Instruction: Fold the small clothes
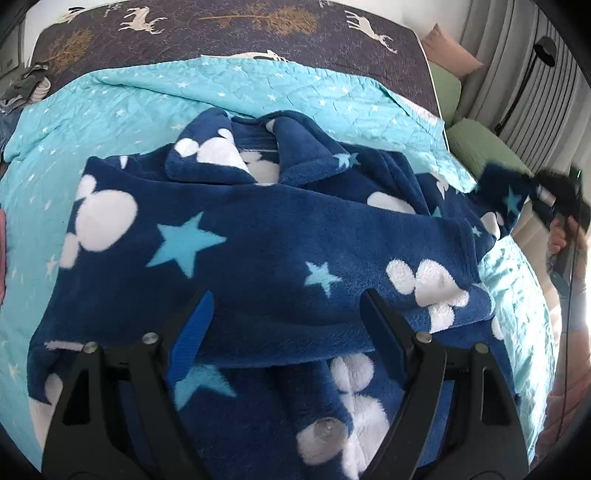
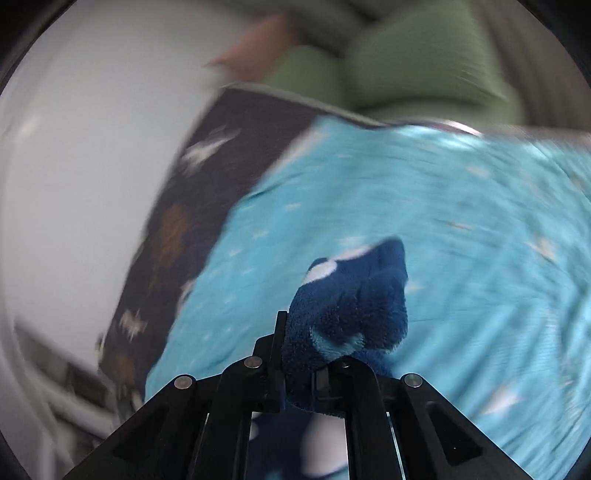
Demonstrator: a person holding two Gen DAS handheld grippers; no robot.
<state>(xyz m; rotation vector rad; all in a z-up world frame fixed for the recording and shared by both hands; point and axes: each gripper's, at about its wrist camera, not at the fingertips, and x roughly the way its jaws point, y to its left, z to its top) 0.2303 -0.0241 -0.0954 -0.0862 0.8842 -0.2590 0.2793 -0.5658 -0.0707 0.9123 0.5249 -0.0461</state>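
Fleece garment (image 1: 258, 236), navy with white blobs and pale blue stars, lies spread and rumpled across the turquoise quilt (image 1: 122, 107) on the bed. From my left wrist view I see one layer folded over the lower part, its edge running across just ahead of my fingers, and a collar-like bunch at the far side. My left gripper (image 1: 288, 314) hangs over the near part of the garment with its jaws spread wide, a blue pad on one finger, grasping nothing; whether the tips touch the fleece I cannot tell.

Off to the right, an end of the fleece is drawn out past the quilt's edge toward my right gripper (image 1: 546, 199), which shows small and blurred there. In the right wrist view, itself smeared, my right gripper (image 2: 299, 354) is clenched on a bunched wad of that same fleece (image 2: 351, 310), which bulges out beyond the fingertips above the quilt (image 2: 461, 229).

Beyond the quilt lies a dark bedspread (image 1: 258, 33) printed with white deer and gold trees. Green cushions (image 1: 480, 147) sit at the bed's right side, with a pink one behind.
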